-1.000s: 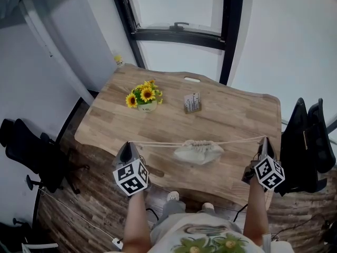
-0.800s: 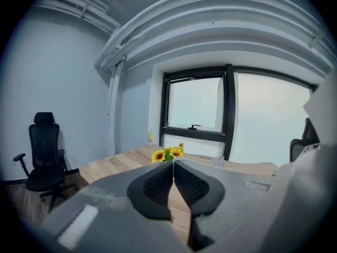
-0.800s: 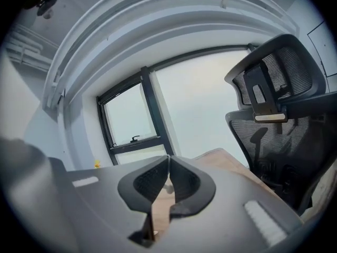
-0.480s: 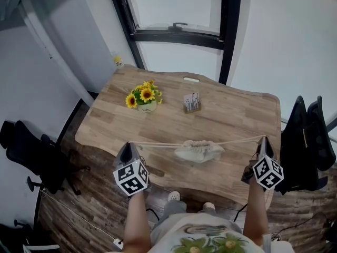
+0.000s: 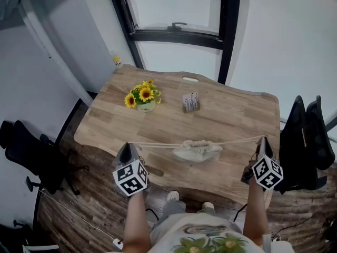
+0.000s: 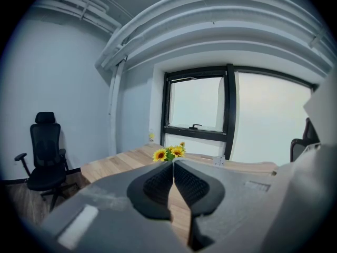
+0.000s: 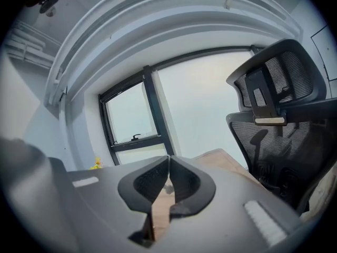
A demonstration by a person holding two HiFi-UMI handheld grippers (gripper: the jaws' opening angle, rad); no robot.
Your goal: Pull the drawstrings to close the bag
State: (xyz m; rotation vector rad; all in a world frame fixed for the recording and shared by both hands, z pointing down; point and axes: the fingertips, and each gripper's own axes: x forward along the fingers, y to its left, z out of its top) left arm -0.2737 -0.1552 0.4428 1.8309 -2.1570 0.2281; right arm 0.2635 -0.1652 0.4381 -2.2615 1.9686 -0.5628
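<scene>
A small beige cloth bag (image 5: pixel 197 151) lies on the wooden table (image 5: pixel 231 117) near its front edge, its mouth gathered into tight folds. The pale drawstrings (image 5: pixel 158 144) run taut from the bag's mouth out to both sides. My left gripper (image 5: pixel 129 144) is shut on the left string's end, beyond the table's front left edge. The right gripper (image 5: pixel 263 139) is shut on the right string's end at the table's right corner. In the left gripper view (image 6: pixel 172 162) and the right gripper view (image 7: pixel 169 157) the jaws stand pressed together, and the string itself is hidden there.
A pot of sunflowers (image 5: pixel 143 96) and a small card stand (image 5: pixel 190 102) stand farther back on the table. Black office chairs sit at the right (image 5: pixel 308 141) and on the floor at the left (image 5: pixel 26 152). A window wall is behind the table.
</scene>
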